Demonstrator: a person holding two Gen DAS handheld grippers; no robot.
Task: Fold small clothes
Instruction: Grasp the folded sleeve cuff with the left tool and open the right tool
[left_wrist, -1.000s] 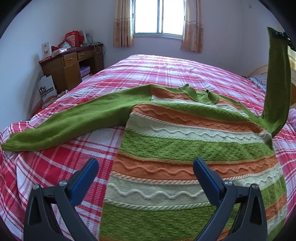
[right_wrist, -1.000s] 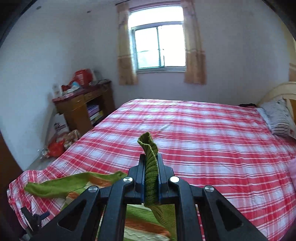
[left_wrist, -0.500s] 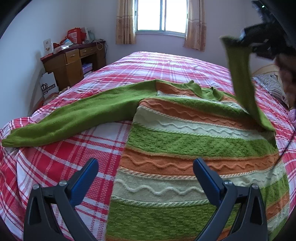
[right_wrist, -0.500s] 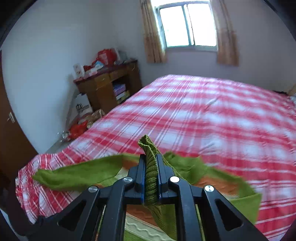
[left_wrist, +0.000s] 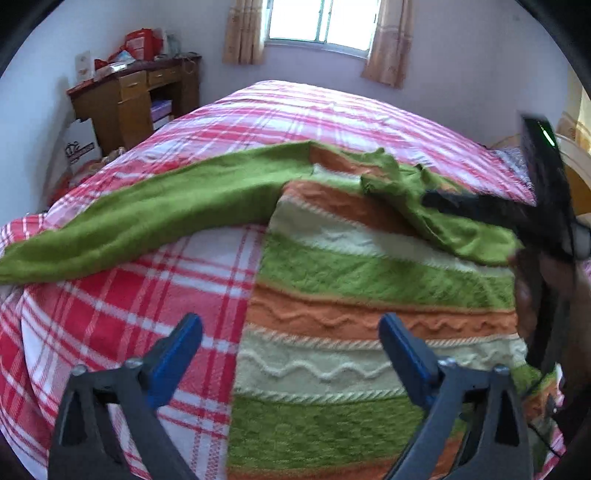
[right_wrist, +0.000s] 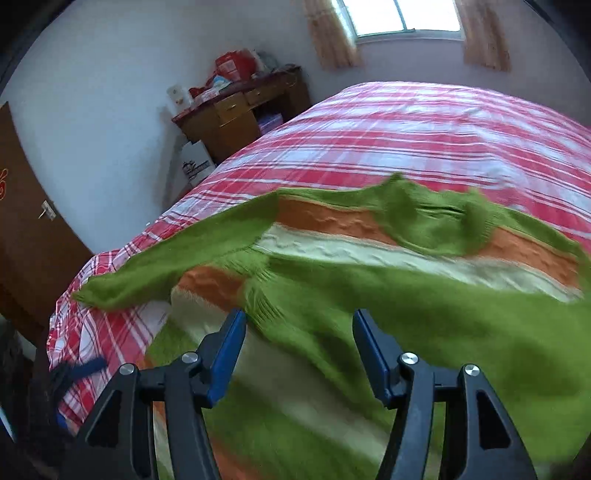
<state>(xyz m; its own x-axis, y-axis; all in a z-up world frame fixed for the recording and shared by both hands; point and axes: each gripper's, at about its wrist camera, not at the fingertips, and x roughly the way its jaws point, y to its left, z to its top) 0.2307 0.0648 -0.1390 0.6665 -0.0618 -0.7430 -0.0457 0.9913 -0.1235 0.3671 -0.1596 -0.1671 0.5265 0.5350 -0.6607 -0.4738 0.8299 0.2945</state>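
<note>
Down onto the sweater's chest comes the green sleeve that the right claw held pinched high over the bed a second ago; its jaws have just been opening and now stand apart, released, with the sleeve lying loose under and beyond them, the cuff just past the left pad. In the left wrist view that same sleeve drapes across the right shoulder, with the dark right tool and a hand at the right edge. The left claw hangs spread wide over the near hem, gripping nothing, its jaws having just closed slightly. The striped sweater lies flat on the red plaid bed, collar at the far end, its other sleeve stretched out to the left. Far left stands a wooden desk, with a window beyond.
</note>
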